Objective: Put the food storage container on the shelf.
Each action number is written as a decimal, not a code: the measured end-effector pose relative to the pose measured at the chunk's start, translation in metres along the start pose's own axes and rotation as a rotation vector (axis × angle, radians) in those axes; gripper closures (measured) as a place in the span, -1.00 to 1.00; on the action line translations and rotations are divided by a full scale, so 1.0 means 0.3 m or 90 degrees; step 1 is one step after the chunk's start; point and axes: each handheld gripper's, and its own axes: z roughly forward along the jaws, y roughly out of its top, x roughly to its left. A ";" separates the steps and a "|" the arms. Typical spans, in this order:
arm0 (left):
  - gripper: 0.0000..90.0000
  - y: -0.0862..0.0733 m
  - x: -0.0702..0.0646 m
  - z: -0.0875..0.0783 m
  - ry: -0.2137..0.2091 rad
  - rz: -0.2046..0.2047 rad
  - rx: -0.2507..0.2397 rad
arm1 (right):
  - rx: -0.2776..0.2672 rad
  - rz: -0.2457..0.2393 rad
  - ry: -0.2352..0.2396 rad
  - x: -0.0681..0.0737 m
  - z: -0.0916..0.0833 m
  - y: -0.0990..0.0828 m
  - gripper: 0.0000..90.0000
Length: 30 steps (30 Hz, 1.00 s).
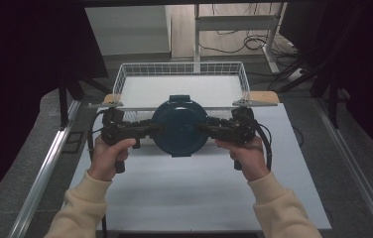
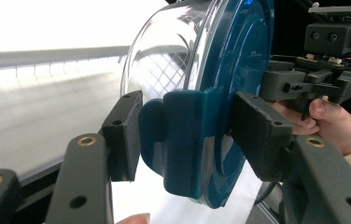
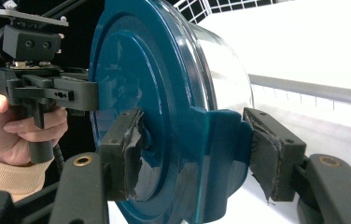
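While I hold the container (image 1: 180, 126) aloft between both grippers, just before the basket (image 1: 125, 74), each set of jaws straddles a lid latch: left gripper (image 2: 183, 135) and right gripper (image 3: 192, 154) are narrowed onto it. Lifting looks done; setting it down remains, I judge.

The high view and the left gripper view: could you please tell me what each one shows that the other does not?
High view alone: the white wire basket beyond the container, the whole table, both cream sleeves, and the left tongs.

Left gripper view alone: the container's clear glass body under the lid, and the lid's side clip between the left tongs' pads.

Both: the round blue lid and the right tongs, gripped from opposite sides.
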 end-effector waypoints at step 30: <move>0.00 0.248 0.005 0.010 -0.007 0.026 -0.009 | -0.004 -0.034 -0.004 -0.022 -0.001 0.257 -0.11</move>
